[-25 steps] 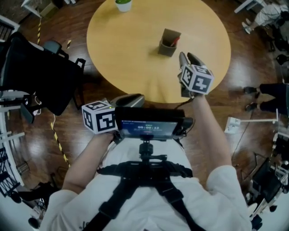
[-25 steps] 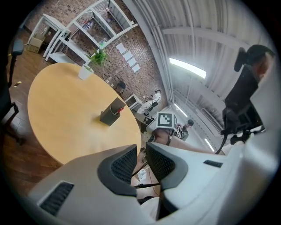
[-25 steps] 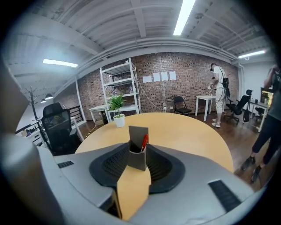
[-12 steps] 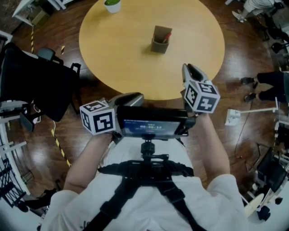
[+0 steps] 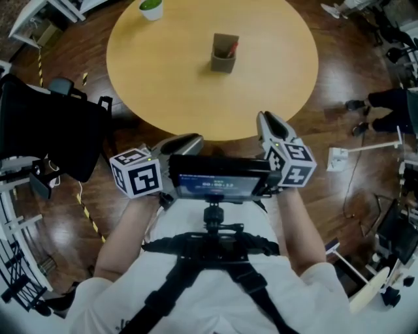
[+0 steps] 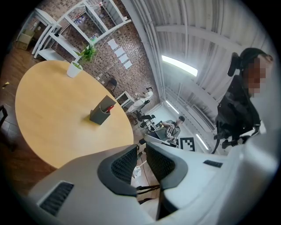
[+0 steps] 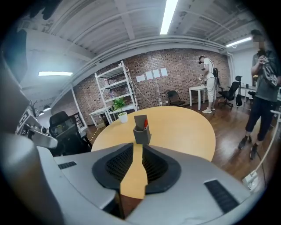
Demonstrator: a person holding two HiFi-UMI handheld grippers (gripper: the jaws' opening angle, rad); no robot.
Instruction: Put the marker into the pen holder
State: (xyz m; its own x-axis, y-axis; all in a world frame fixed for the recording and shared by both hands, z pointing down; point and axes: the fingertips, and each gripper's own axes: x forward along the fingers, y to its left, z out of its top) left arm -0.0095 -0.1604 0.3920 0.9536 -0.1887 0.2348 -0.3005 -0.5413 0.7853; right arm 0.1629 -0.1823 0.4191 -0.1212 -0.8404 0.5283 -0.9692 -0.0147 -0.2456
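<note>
A grey pen holder (image 5: 223, 53) stands upright on the round wooden table (image 5: 163, 85), and the red marker (image 5: 232, 47) sticks out of its top. It also shows in the left gripper view as the holder (image 6: 102, 115) and straight ahead in the right gripper view as the holder (image 7: 141, 129) with the marker (image 7: 145, 124). My right gripper (image 5: 264, 119) is off the table's near edge, far from the holder. Its jaws have just been closing and now stand open by a narrow gap (image 7: 137, 151) with nothing between them. My left gripper (image 5: 194, 139) sits low by my body, open and holding nothing (image 6: 141, 161).
A small potted plant (image 5: 150, 8) stands at the table's far left edge. A black chair (image 5: 52, 124) is on the floor to the left. A screen (image 5: 219, 179) is mounted on my chest between the grippers. A person (image 7: 263, 83) stands at the right; shelves line the brick wall.
My right gripper has drawn back from over the table's near edge to beside my body. The left gripper has hardly shifted. The marker stays in the holder.
</note>
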